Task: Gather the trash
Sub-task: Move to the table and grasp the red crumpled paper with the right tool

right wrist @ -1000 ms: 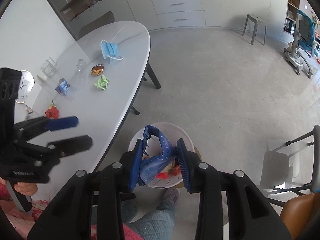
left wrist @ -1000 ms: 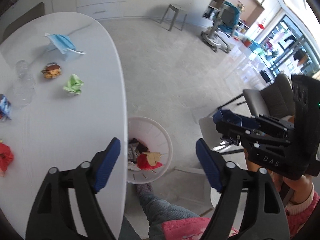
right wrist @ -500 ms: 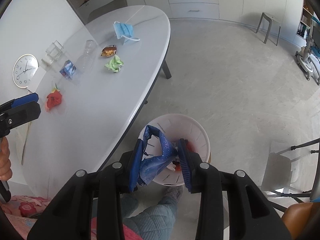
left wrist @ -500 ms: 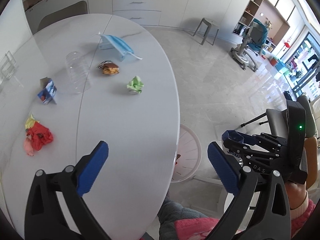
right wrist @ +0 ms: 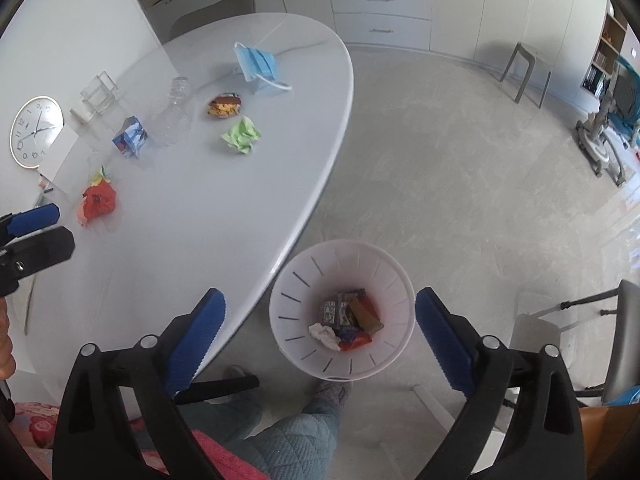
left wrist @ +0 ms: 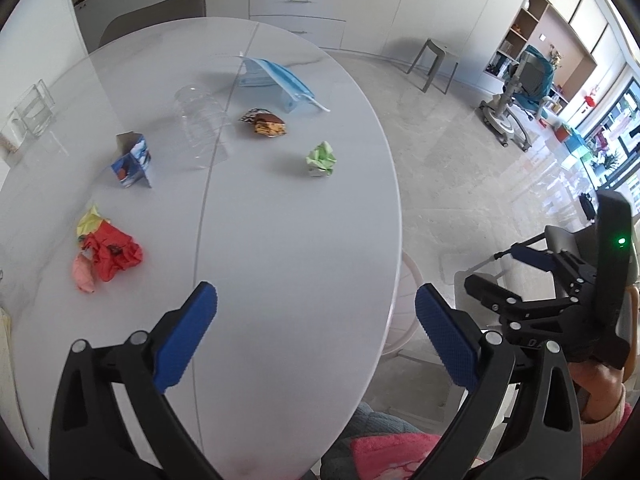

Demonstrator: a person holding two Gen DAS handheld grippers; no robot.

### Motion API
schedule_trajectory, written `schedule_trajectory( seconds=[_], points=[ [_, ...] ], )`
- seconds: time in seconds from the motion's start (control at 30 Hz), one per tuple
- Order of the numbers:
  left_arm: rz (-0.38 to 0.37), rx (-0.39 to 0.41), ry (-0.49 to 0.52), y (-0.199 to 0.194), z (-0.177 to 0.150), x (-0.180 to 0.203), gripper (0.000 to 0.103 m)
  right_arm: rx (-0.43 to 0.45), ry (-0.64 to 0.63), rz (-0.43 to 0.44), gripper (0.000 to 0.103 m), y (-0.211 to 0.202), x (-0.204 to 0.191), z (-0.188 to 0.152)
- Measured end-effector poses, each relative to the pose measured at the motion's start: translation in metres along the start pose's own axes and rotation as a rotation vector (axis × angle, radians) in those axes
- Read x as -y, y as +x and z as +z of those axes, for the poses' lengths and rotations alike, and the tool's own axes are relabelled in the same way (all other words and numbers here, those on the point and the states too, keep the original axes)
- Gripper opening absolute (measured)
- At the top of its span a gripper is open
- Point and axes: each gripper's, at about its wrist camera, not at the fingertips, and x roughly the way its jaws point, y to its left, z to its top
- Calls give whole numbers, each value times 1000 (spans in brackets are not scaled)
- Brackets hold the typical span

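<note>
Litter lies on the white oval table (left wrist: 280,248): a red crumple (left wrist: 112,254), a small blue carton (left wrist: 132,162), a clear bottle (left wrist: 200,120), a snack wrapper (left wrist: 266,122), a green paper ball (left wrist: 322,158) and a blue face mask (left wrist: 276,80). My left gripper (left wrist: 316,296) hangs open and empty over the table's near end. My right gripper (right wrist: 320,298) is over the white bin (right wrist: 288,280) on the floor; its jaws are opening with nothing between them. Several wrappers (right wrist: 348,320) lie in the bin. Each gripper shows in the other's view: the right gripper (left wrist: 500,270), the left gripper (right wrist: 40,224).
A wall clock (right wrist: 36,130) and a glass holder (right wrist: 98,94) stand at the table's far left. A chair (left wrist: 156,16) sits behind the table, a stool (right wrist: 528,68) by the cabinets, another chair (right wrist: 616,340) right of the bin. A person's leg (right wrist: 304,432) is below.
My right gripper opened and the blue wrapper it held is gone from its jaws, with the bin directly below. My left gripper swung from the bin to over the table.
</note>
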Motion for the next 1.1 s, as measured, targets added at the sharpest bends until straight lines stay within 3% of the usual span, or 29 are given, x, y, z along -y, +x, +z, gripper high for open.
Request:
schedule_trajectory(
  seconds=[0.2,0.43,0.8,1.1],
  points=[
    [49,26,-85,-12,-8,-43,95,36,-80,45,101,-6,-42,25],
    [132,56,-224,-27,-26,-112,95,21,-237,133,101,13,-118,50],
    [251,57,-459,-39,-59,-226,95,-38,-447,261,100,63,-238,84],
    [258,24,-522,-16,-65,-271,95,-129,-548,288,100,127,-309,107]
  ],
)
